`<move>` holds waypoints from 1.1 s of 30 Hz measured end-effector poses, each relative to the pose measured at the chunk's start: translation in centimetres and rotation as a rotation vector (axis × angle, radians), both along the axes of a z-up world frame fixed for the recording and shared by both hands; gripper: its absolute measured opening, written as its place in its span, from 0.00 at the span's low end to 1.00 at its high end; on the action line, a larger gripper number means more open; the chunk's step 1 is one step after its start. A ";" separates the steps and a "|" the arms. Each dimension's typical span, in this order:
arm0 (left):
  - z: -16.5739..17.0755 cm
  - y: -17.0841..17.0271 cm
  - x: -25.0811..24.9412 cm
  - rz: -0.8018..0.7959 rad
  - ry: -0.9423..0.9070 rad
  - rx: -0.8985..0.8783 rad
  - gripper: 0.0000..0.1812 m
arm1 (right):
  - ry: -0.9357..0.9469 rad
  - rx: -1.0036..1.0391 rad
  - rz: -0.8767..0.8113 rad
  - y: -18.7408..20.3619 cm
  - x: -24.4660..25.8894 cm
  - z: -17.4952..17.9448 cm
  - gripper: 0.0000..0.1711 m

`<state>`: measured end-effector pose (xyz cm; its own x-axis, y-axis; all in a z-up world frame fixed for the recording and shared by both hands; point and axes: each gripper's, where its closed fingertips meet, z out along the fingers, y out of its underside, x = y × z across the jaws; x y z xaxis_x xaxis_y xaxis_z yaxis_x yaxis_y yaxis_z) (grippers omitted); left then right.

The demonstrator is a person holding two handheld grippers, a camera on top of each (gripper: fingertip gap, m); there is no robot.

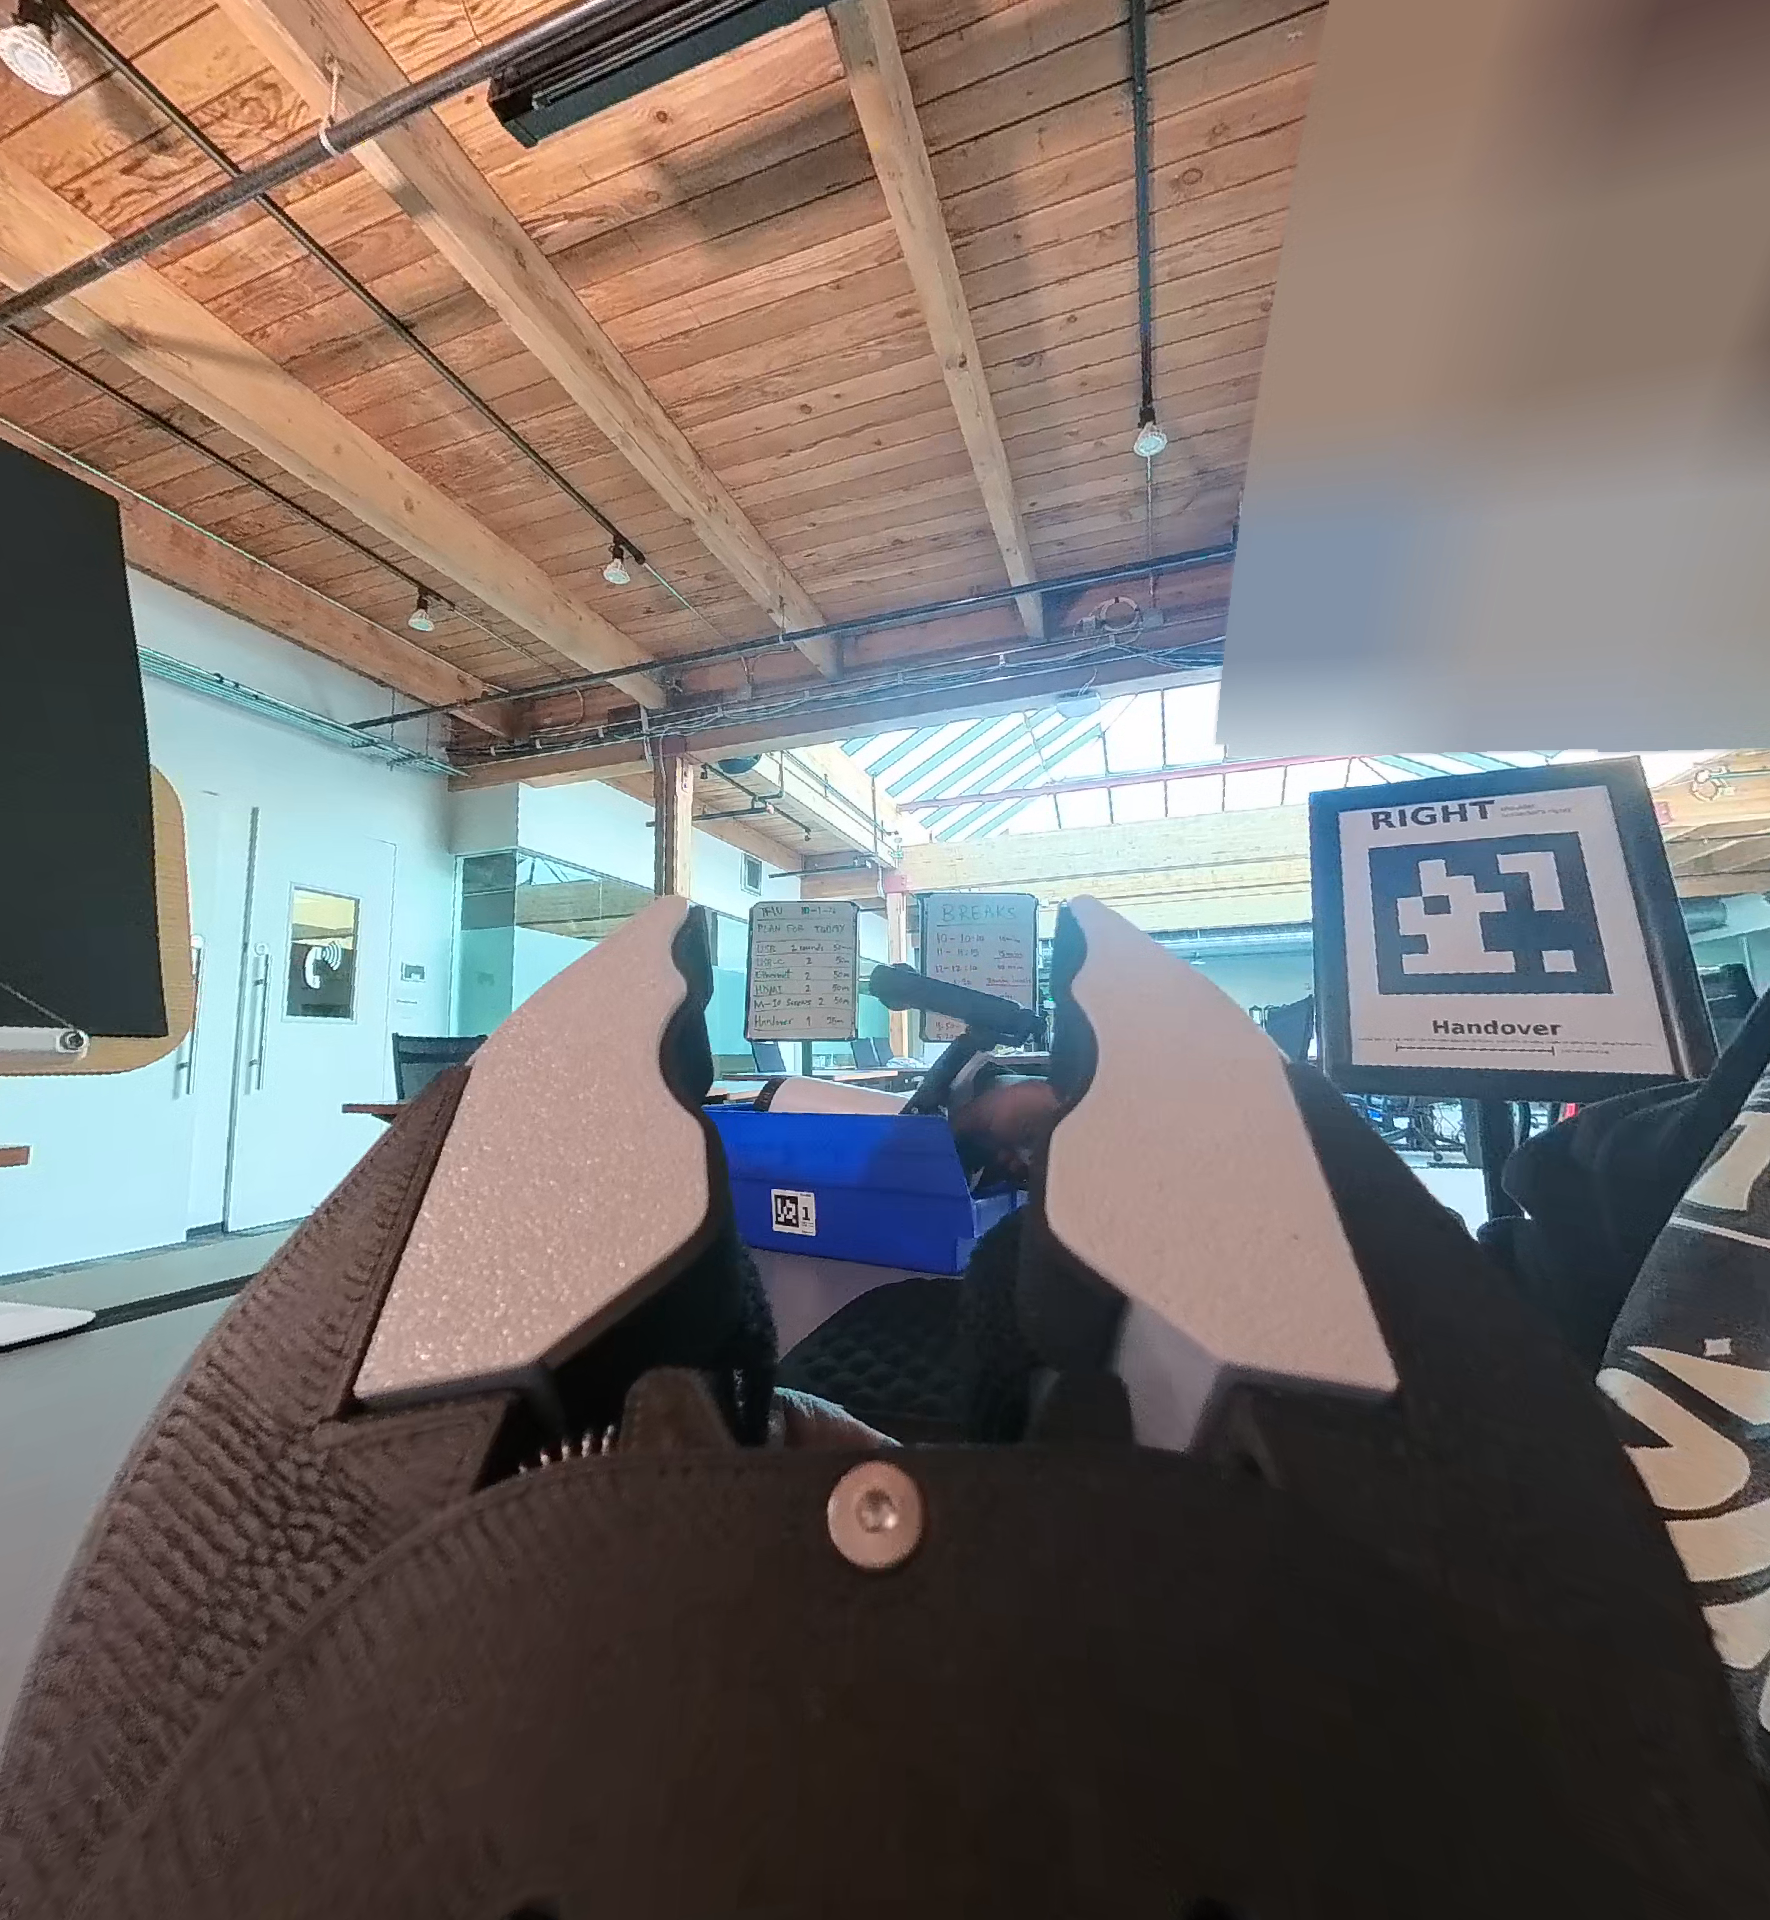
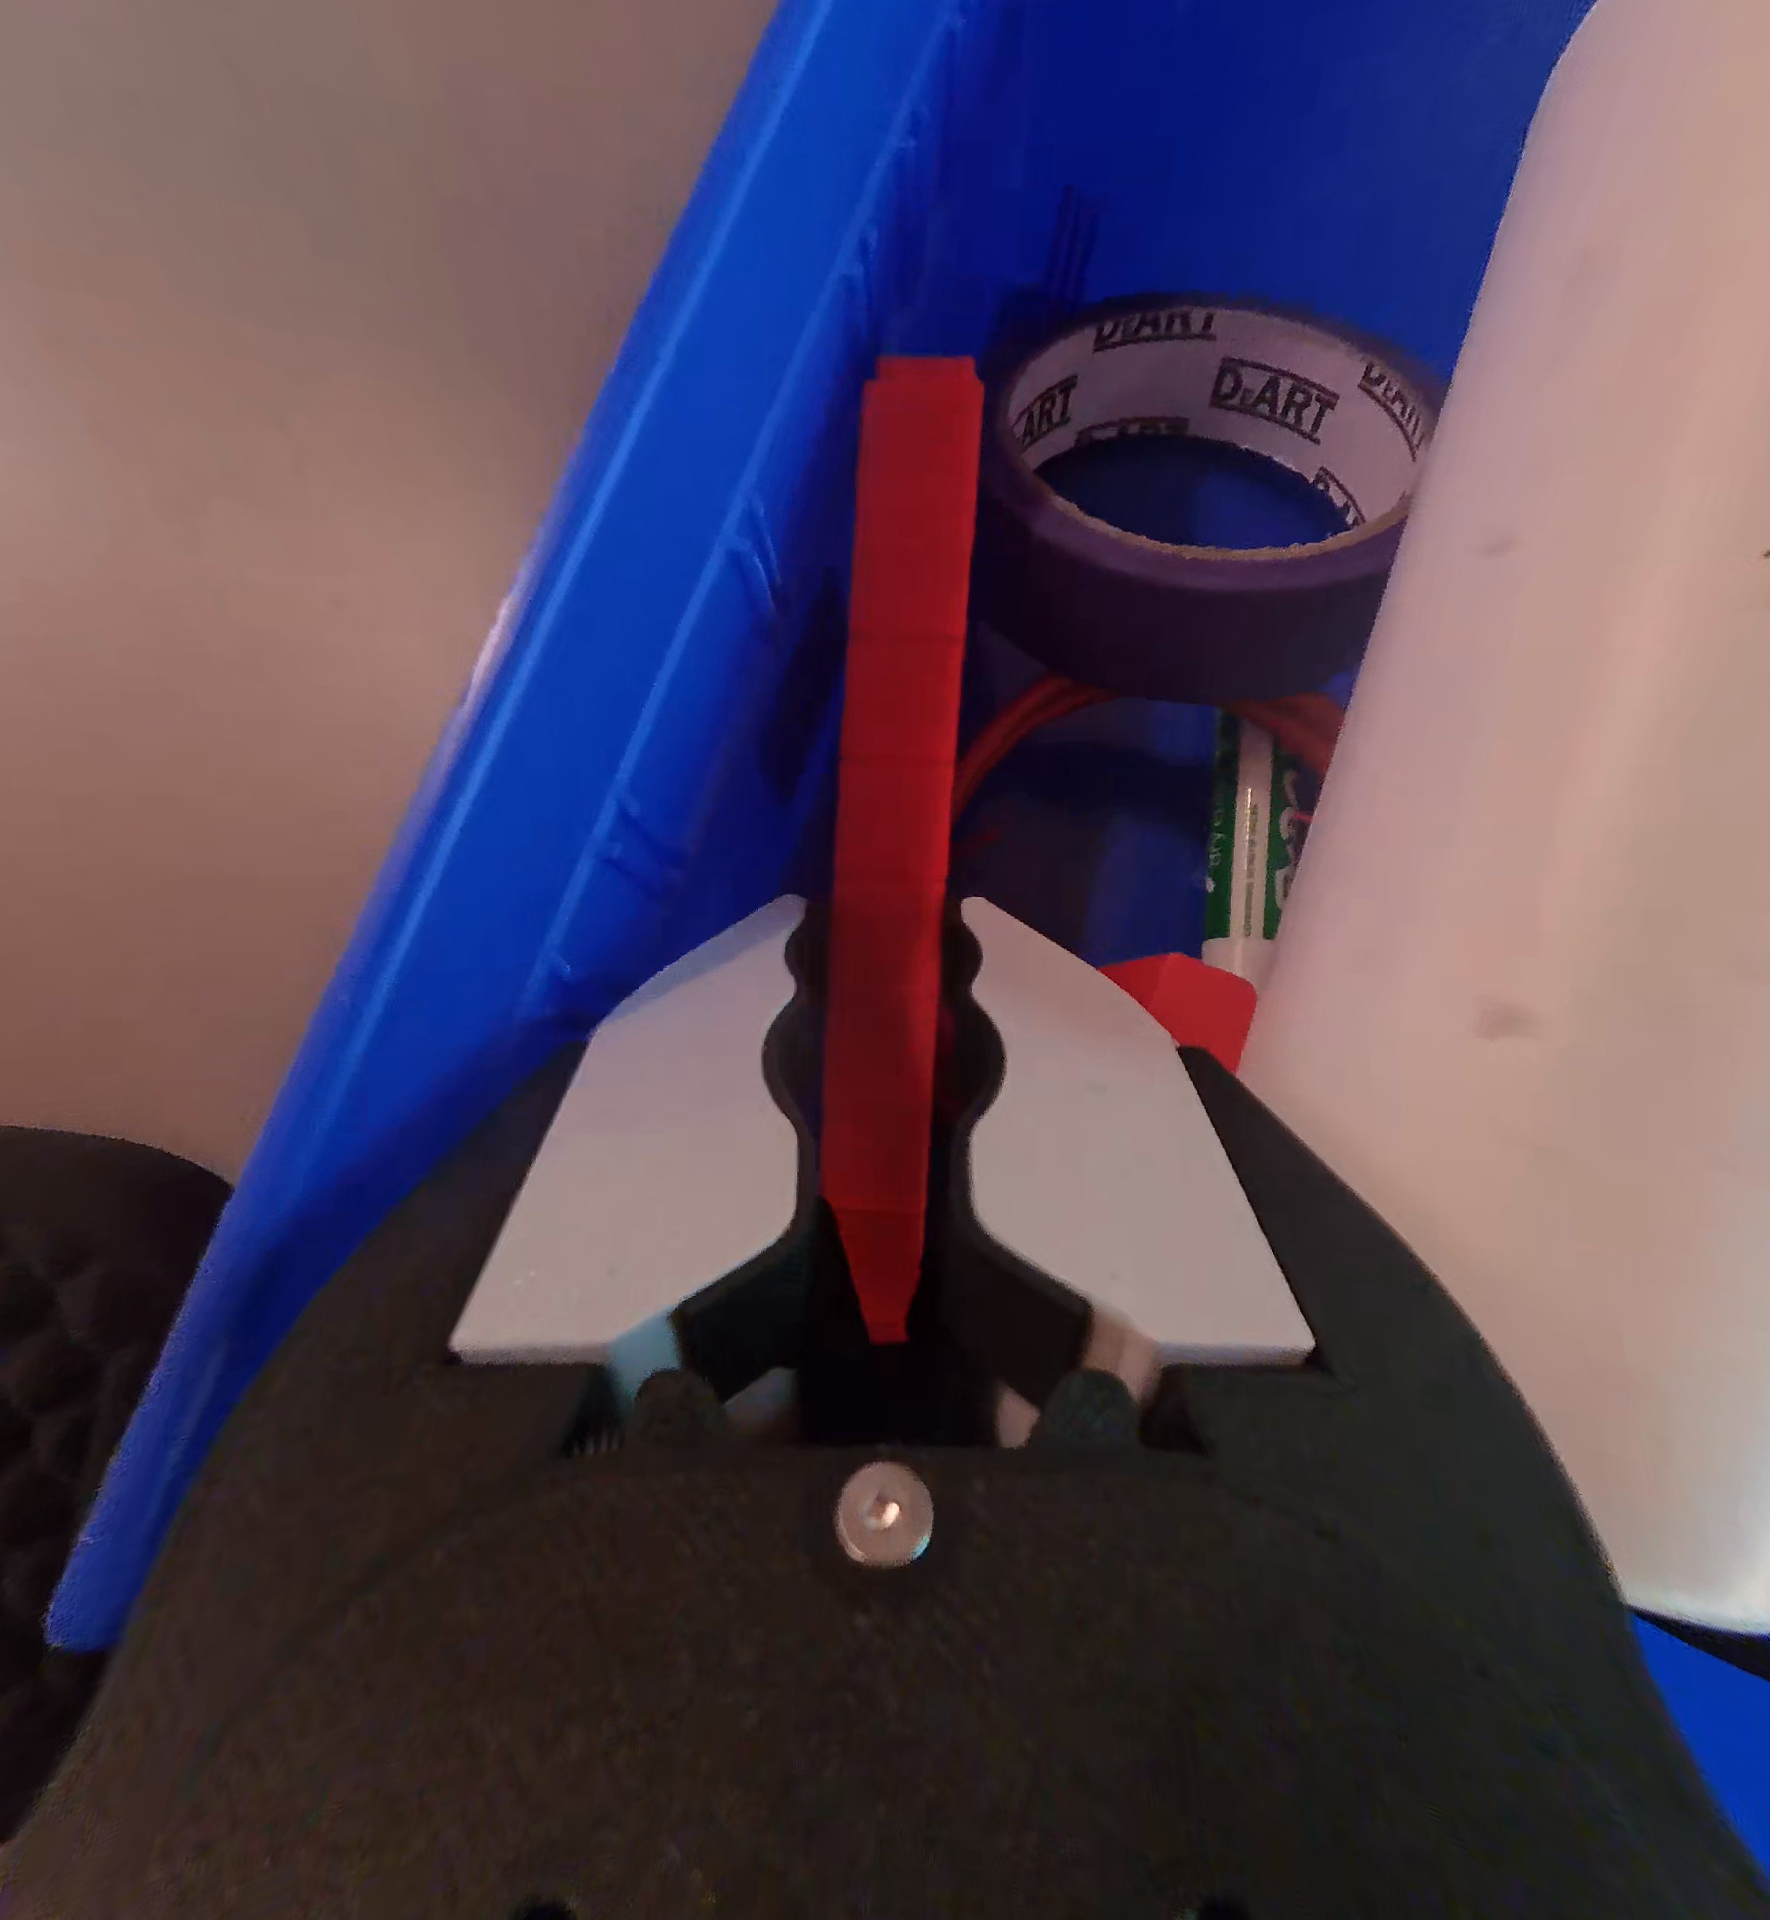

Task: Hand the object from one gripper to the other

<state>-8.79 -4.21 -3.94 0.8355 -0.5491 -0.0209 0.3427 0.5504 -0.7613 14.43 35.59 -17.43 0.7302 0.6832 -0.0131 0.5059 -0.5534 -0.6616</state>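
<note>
My right claw pinches a ridged red bar inside the blue bin – left claw spread, empty.

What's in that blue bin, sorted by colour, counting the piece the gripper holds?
Red: 3 – bar in the right gripper, block, wires
Purple: 1 – tape roll
Green and white: 1 – marker
White: 1 – large roll
Total: 6

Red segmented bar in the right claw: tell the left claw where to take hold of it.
Grip the free upper end of the red segmented bar, above the right claw, jaws on its flat sides. Come from the side away from the blue bin wall; tape roll crowds it.
</note>
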 end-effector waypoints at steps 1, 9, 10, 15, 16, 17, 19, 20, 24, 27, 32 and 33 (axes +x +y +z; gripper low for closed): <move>0.0 0.0 0.0 0.000 -0.001 0.000 0.35 | 0.014 -0.001 0.014 -0.1 -0.2 0.1 0.15; 0.1 0.1 -0.1 -0.002 -0.004 0.000 0.35 | 0.490 0.375 0.099 -0.3 0.3 10.1 0.25; 0.1 0.1 -0.1 -0.001 -0.004 0.000 0.35 | 0.605 0.496 0.132 -1.1 0.7 13.1 0.29; 0.2 0.2 -0.1 0.004 -0.001 0.001 0.35 | 1.011 1.162 0.172 -7.5 6.3 25.0 0.50; 0.2 0.2 -0.1 0.007 0.000 0.000 0.35 | 1.022 1.273 0.156 -8.6 7.4 26.2 0.53; 0.2 0.3 0.0 0.011 0.001 -0.002 0.34 | 1.038 1.382 0.155 -10.0 8.3 27.2 0.57; 0.2 0.6 0.0 0.025 0.006 -0.017 0.35 | 1.087 1.582 0.184 -13.0 9.5 28.7 0.62; 0.2 0.8 0.0 0.034 0.007 -0.030 0.35 | 1.099 1.645 0.171 -13.9 10.1 29.1 0.61; 0.9 1.6 -0.3 0.073 0.010 -0.145 0.34 | 1.109 1.808 0.093 -16.1 12.0 30.0 0.57; 2.6 0.9 -2.2 0.178 0.018 -0.223 0.35 | 1.100 1.842 0.087 -16.8 12.6 30.2 0.55; 1.2 -1.3 -10.6 0.536 0.152 -0.627 0.35 | 1.123 1.839 0.077 -17.3 13.0 30.5 0.51; 0.1 -1.9 -13.3 0.645 0.177 -0.748 0.35 | 1.133 1.840 0.070 -17.4 13.1 30.5 0.50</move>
<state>-22.14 -6.10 -3.80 0.9963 0.0850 -0.0079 -0.0037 -0.0501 -0.9987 27.51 18.23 13.11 0.8666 0.4468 0.2221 -0.3967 0.8870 -0.2364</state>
